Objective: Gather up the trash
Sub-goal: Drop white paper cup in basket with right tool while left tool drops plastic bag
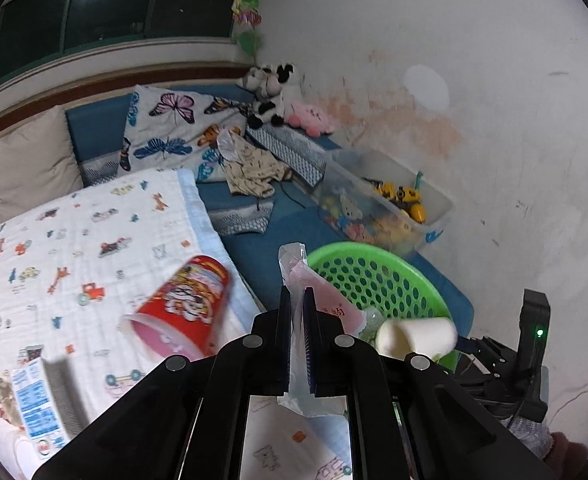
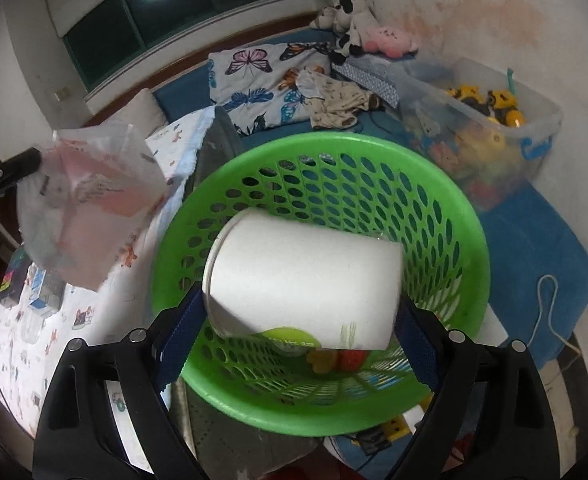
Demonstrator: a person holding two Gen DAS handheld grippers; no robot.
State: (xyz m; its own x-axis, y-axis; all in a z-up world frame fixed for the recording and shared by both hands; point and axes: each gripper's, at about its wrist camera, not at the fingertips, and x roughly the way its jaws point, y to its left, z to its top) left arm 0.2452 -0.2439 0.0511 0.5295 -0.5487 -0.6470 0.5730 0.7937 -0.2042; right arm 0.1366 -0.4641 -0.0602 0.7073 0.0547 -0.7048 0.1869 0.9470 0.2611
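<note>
Step in hand, by judgement: drop-off at the green basket (image 2: pixel 446 216).

Right gripper (image 2: pixel 298 316) over the basket mouth, jaws spread wide, white paper cup (image 2: pixel 306 276) lying sideways between the two blue pads. Contact with the pads not certain: cup edges blurred, so either just let go or only loosely pinched. Cannot tell which. Some coloured scraps and a green-labelled lid visible low in the basket, under the cup.

Left gripper (image 1: pixel 297 312) closed on a clear plastic wrapper (image 1: pixel 294 264) with a pink printed insert; wrapper clamped between the pads, one end sticking up past the fingertips, the other hanging below. Held just beside the near rim of the basket, not yet over the opening.

Still on the bed, on the white blanket (image 1: pixel 74 240) with the cartoon-car print: red snack cup (image 1: pixel 182 304) tipped on its side, mouth toward the camera, and a small blue-and-white carton (image 1: pixel 34 404) near the lower left edge. Both well apart from the basket.

Next move, as judged: white cup to fall clear into the basket, right gripper then free. Left gripper to shift rightward over the opening before releasing; wrapper light and floppy, likely to cling to a pad or drift onto the rim if released too close to the edge. Red cup and carton remaining afterwards.
</note>
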